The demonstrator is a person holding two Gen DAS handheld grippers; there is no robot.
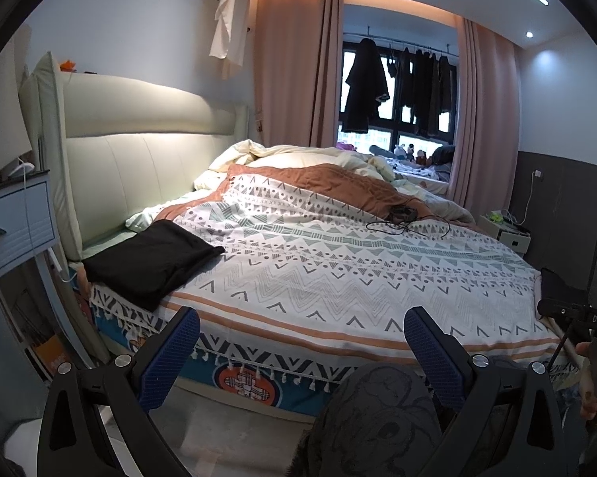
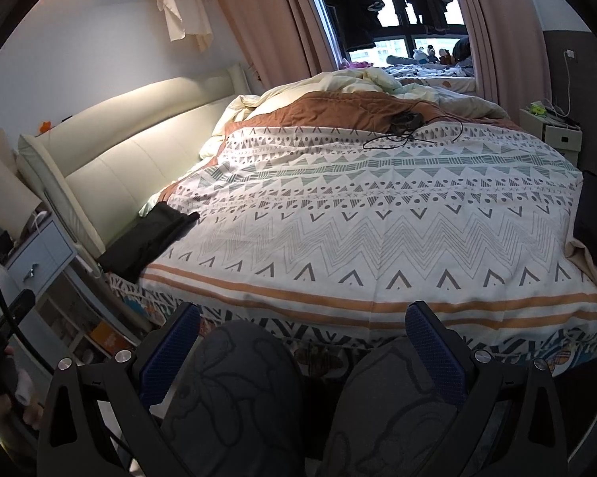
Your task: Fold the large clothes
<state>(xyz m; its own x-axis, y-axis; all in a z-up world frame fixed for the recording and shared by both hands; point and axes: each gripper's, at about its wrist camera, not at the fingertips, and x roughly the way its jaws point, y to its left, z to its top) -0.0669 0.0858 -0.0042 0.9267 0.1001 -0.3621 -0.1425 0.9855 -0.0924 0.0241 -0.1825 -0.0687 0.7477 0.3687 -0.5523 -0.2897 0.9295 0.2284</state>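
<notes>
Left gripper (image 1: 301, 332): black angular frame, two fingers faced with blue mesh-textured pads (image 1: 427, 351), round silver screw heads (image 1: 480, 360) at the pivots. Right gripper (image 2: 302, 330): same build, black frame, blue textured pads (image 2: 431, 351), silver screws (image 2: 123, 356). In the left wrist view, a black bar (image 1: 576, 314) at the right edge bears white lettering "DAS". The person wears dark grey trousers (image 2: 234, 393) printed with a black line-drawn cartoon pattern.

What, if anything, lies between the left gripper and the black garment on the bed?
Nothing visible. The left gripper is open, held off the bed's near edge. The black garment lies folded at the bed's near-left corner, with only open air and bare bedspread between.
</notes>
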